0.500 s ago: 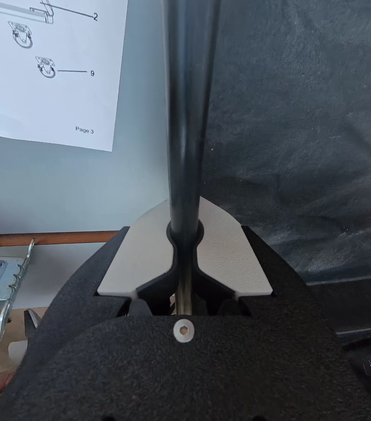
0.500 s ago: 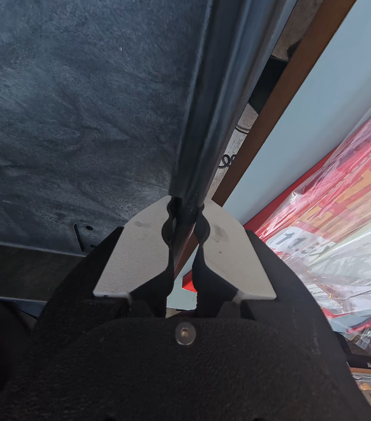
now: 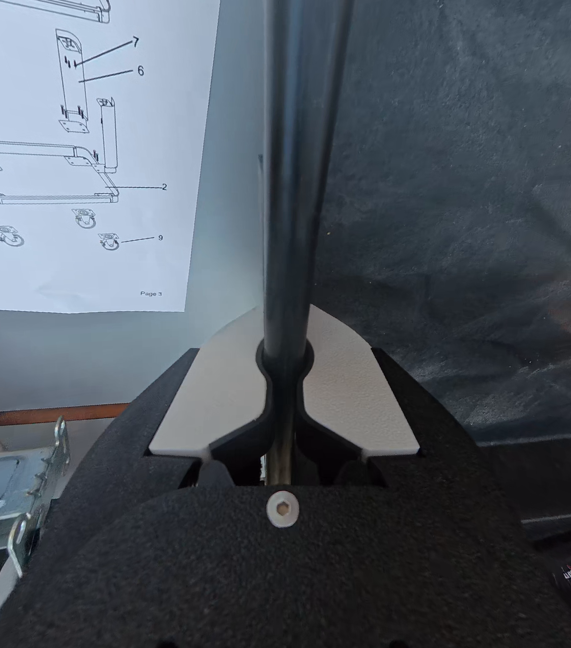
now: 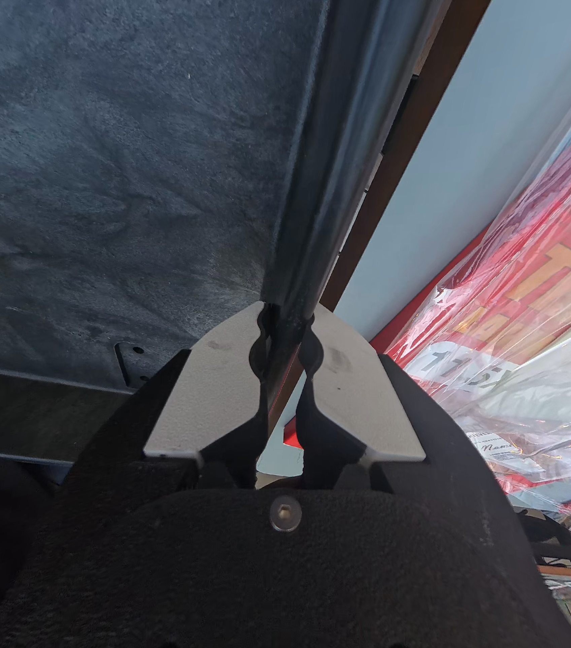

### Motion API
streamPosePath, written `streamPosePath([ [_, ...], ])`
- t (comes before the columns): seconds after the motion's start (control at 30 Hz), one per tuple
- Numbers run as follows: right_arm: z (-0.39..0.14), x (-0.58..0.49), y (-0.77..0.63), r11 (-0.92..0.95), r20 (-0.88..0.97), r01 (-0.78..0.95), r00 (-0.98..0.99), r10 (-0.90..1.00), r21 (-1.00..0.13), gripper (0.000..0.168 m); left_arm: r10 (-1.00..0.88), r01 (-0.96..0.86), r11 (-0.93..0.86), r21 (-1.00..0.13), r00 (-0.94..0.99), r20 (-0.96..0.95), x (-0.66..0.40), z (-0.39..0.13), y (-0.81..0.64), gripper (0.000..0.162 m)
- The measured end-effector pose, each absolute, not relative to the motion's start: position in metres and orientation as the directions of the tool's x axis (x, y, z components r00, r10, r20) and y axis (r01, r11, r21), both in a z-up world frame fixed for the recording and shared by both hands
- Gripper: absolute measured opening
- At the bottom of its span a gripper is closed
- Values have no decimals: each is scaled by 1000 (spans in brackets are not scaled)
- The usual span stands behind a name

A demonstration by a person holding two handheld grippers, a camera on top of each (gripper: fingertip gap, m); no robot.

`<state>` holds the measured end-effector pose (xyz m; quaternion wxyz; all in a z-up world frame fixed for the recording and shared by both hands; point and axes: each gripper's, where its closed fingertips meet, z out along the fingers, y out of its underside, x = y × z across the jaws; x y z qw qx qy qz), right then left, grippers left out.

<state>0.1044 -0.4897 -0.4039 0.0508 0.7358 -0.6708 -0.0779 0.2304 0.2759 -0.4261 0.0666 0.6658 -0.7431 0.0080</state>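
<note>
My left gripper (image 3: 284,354) is shut on a dark metal tube (image 3: 298,157) that runs straight up out of the frame, seated in the round notch between the pale fingers (image 3: 221,392). Right of the tube hangs a dark felt-like panel (image 3: 470,210). My right gripper (image 4: 289,319) is shut on the dark metal frame edge (image 4: 333,157) of the same kind of dark panel (image 4: 119,157), pinched at the fingertips; the edge rises up and to the right. A black bracket with two holes (image 4: 130,361) sits on a lower crossbar.
A white assembly-diagram sheet (image 3: 66,157) hangs on the pale wall at left. A zinc-plated caster bracket (image 3: 14,491) lies at lower left by a brown rail (image 3: 49,413). In the right wrist view, a brown wooden strip (image 4: 410,175) and a red package in clear plastic (image 4: 505,333) lie to the right. The left gripper's tips are roughly 80 cm from the right gripper's.
The left wrist view has dropped or tilted, so more of the diagram sheet shows and sits lower in frame. Both grips are unchanged; the right wrist view barely moved.
</note>
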Motion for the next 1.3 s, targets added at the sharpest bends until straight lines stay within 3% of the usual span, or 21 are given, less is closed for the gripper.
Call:
streamPosePath([
  [0.03, -404, 105, -489, -93, -47, -979, 86, -995, 180, 14, -988, -990, 115, 77, -106, 109, 232, -426, 276, 7],
  [0.77, -404, 109, -475, -99, -84, -985, 87, -993, 144, 14, -995, -997, 70, 45, -67, 77, 256, -426, 286, 10],
  [0.83, -405, 109, -475, -105, -85, -986, 95, -992, 131, 14, -998, -1000, 24, 8, -23, 66, 258, -426, 285, 14],
  [1.03, -404, 108, -477, -197, -45, -976, 194, -980, 89, 19, -999, -994, -31, -107, 33, -17, 248, -414, 286, 46],
  [1.1, -399, 108, -478, -233, -8, -970, 233, -972, 63, 29, -997, -979, -43, -198, 55, -55, 237, -401, 284, 54],
  [1.2, -385, 104, -483, -316, 67, -948, 317, -946, 22, 34, -994, -931, -28, -365, 64, -89, 203, -377, 270, 82],
  [1.3, -368, 99, -480, -408, 125, -912, 401, -908, -34, 37, -993, -892, 20, -451, 33, -109, 145, -360, 247, 75],
])
